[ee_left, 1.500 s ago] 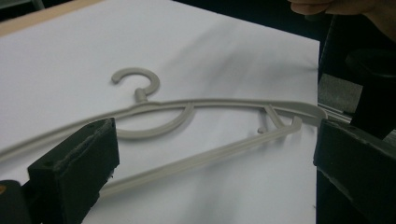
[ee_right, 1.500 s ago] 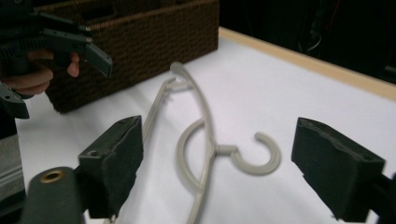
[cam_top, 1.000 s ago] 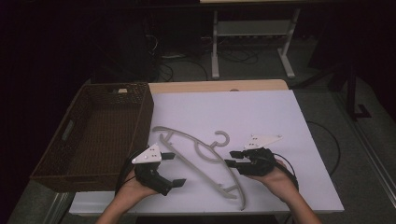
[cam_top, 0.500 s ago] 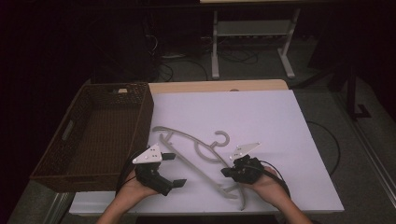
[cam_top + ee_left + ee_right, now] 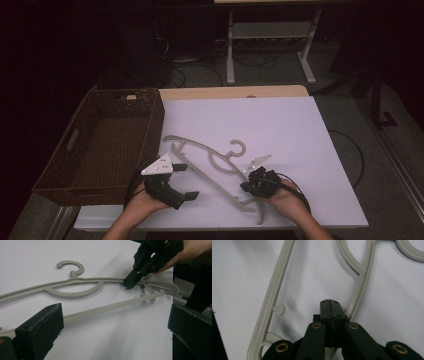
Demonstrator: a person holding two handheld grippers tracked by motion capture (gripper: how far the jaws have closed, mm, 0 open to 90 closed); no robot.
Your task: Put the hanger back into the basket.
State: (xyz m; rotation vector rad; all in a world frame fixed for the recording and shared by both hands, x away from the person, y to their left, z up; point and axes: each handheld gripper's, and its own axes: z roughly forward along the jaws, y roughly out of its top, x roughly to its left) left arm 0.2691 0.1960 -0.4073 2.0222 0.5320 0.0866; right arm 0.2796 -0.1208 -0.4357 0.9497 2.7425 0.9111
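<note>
A grey plastic hanger (image 5: 218, 163) lies flat on the white table (image 5: 300, 135), hook pointing away from me. My left gripper (image 5: 186, 181) is open beside the hanger's lower bar (image 5: 100, 310), which runs between its jaws in the left gripper view (image 5: 115, 315). My right gripper (image 5: 243, 186) is shut, jaws pressed together with nothing seen between them. Its tip (image 5: 130, 282) rests against the hanger's upper arm near the right end. In the right gripper view the closed tip (image 5: 329, 305) sits inside the hanger's frame (image 5: 274, 287), beside the arm.
An empty brown wicker basket (image 5: 75, 140) stands at the table's left side. Behind the table are a metal stand (image 5: 270, 35) and cables on the dark floor. The right and far parts of the table are bare white.
My right gripper has moved left and toward me, down onto the hanger's right end. The left gripper and the hanger have stayed where they were.
</note>
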